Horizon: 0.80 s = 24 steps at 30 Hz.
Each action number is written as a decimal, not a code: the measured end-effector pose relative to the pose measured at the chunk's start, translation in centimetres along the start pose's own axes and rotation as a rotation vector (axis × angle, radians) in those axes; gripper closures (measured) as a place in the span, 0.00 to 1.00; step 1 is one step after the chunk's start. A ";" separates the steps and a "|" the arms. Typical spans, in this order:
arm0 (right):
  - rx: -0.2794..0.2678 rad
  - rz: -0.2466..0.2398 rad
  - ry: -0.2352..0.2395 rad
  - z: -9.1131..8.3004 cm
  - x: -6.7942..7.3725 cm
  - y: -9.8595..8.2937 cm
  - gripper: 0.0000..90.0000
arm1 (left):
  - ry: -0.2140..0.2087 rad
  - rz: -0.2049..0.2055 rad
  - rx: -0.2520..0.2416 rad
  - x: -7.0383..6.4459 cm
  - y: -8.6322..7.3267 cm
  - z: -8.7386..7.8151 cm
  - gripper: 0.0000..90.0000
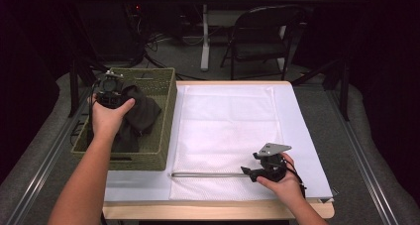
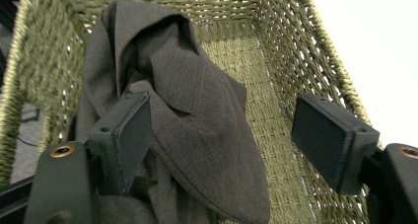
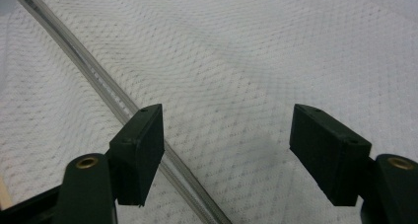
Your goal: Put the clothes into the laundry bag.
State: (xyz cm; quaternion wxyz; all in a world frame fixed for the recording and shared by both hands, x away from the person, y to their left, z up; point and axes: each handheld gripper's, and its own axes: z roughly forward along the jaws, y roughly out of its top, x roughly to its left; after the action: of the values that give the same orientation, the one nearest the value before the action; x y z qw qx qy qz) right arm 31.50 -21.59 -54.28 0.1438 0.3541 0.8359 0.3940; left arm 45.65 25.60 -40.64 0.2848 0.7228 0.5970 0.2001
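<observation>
The left gripper [image 2: 222, 135] hangs over the basket [image 2: 296, 61], jaws spread around the dark cloth [image 2: 197, 110] bunched inside without pinching it. The right gripper [image 3: 226, 150] rests on the white mat [image 3: 271, 46], jaws wide, the rod [image 3: 88, 71] passing beside its left jaw.
</observation>
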 end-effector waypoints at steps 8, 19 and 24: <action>0.003 0.004 0.003 0.1 0.1 -0.1 0.32 | 0.016 0.000 0.041 0.3 -0.3 2.1 0.26; 0.010 0.002 0.007 0.1 0.1 -0.3 0.32 | 0.079 0.001 0.091 0.8 -1.0 4.6 0.25; 0.009 0.004 0.006 0.0 0.1 -0.4 0.32 | 0.113 -0.026 0.135 1.9 -1.5 5.1 0.18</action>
State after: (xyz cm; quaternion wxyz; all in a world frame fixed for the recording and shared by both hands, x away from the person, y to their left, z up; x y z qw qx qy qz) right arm 31.28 -21.67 -54.56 0.1389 0.3551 0.8373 0.3917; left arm 48.18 26.80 -45.56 0.2038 0.7200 0.6337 0.1963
